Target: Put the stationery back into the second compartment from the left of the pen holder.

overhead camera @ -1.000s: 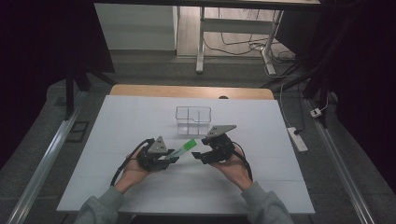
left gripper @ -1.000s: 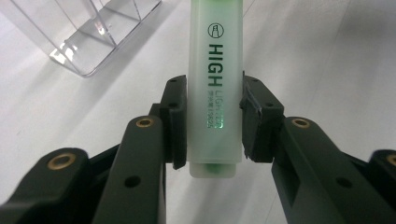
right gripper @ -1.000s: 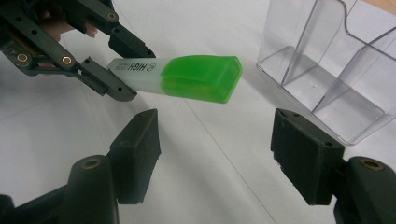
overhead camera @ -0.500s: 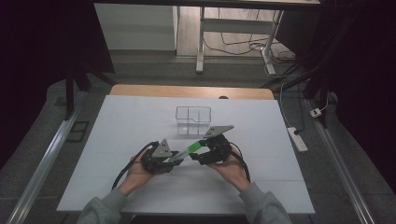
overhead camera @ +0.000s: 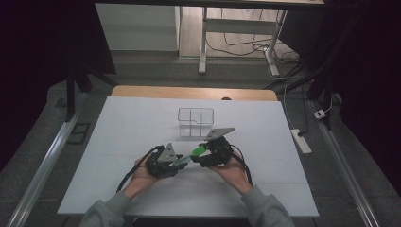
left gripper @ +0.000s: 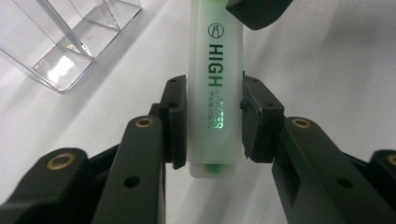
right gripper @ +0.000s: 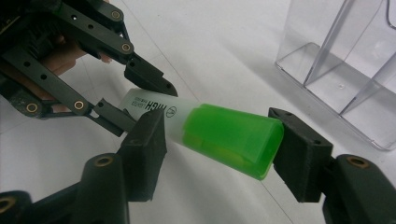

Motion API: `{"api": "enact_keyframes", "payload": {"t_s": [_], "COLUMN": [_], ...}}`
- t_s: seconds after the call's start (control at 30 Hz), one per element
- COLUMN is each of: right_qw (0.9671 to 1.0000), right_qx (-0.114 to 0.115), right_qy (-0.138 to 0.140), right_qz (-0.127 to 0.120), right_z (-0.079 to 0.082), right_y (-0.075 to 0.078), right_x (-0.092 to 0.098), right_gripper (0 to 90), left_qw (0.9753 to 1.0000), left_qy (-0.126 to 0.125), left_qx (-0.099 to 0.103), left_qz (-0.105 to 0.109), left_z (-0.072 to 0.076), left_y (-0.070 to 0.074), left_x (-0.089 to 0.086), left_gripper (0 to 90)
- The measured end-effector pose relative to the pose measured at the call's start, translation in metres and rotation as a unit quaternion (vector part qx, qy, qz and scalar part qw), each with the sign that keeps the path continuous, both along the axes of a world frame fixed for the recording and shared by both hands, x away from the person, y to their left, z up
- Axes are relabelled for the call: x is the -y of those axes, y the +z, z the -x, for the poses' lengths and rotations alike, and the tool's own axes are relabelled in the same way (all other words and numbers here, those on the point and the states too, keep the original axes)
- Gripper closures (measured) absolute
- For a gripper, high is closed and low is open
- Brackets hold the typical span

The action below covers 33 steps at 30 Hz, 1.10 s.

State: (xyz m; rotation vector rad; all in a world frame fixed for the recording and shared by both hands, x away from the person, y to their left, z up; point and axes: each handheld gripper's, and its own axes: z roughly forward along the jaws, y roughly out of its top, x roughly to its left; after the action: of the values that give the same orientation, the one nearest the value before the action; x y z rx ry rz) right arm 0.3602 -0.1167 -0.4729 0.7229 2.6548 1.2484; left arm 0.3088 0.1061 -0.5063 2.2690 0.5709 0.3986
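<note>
Both tools are closed on one highlighter [overhead camera: 191,154], held just above the white surface [overhead camera: 118,142] between the two hands, at about 6 o'clock from the clear divided holder [overhead camera: 196,121]. The left tool [left gripper: 208,122] pinches the pale barrel [left gripper: 214,88] near its tail end, pads flat on either side of the printed lettering. The right tool [right gripper: 219,140] clamps the bright green cap [right gripper: 231,138], gripping it lengthwise, one pad at the cap's seam with the barrel and the other against its blunt end. That grip looks like the weak point: pressing end to end would push the cap on rather than pull it off, and the pad could skid off the smooth plastic. If the cap gives suddenly, the hands may jerk apart and knock the holder, which stands near at 12 o'clock. The slick barrel could also twist in the left pads.
</note>
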Motion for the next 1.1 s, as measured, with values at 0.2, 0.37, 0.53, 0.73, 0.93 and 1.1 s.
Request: {"api": "enact_keyframes", "payload": {"t_s": [0.2,0.37,0.53,0.73,0.93,1.1], "right_qw": [1.0000,0.9999,0.9995,0.9982,0.9960,0.9950], "right_qx": [0.003,0.003,0.000,-0.001,-0.015,-0.023], "right_qy": [-0.001,0.003,0.013,0.035,0.054,0.056], "right_qz": [-0.007,-0.012,-0.028,-0.049,-0.069,-0.080], "right_z": [0.002,0.003,0.004,0.007,0.008,0.007], "right_y": [0.002,0.003,0.005,0.008,0.011,0.010], "right_x": [0.001,0.001,0.002,0.001,0.001,0.001], "right_gripper": [46.1,52.0,58.9,68.0,73.5,74.2], "left_qw": [0.9999,0.9997,0.9995,0.9993,0.9994,0.9996], "left_qy": [0.000,0.005,0.004,0.006,0.007,0.011], "left_qx": [-0.003,-0.004,-0.007,-0.008,-0.007,-0.006], "left_qz": [-0.011,-0.023,-0.029,-0.037,-0.032,-0.026], "left_z": [0.000,-0.001,-0.002,-0.002,-0.002,-0.002], "left_y": [-0.003,-0.006,-0.008,-0.010,-0.010,-0.010], "left_x": [0.002,0.005,0.007,0.009,0.008,0.008], "left_gripper": [64.0,63.5,63.4,63.3,62.8,61.9]}}
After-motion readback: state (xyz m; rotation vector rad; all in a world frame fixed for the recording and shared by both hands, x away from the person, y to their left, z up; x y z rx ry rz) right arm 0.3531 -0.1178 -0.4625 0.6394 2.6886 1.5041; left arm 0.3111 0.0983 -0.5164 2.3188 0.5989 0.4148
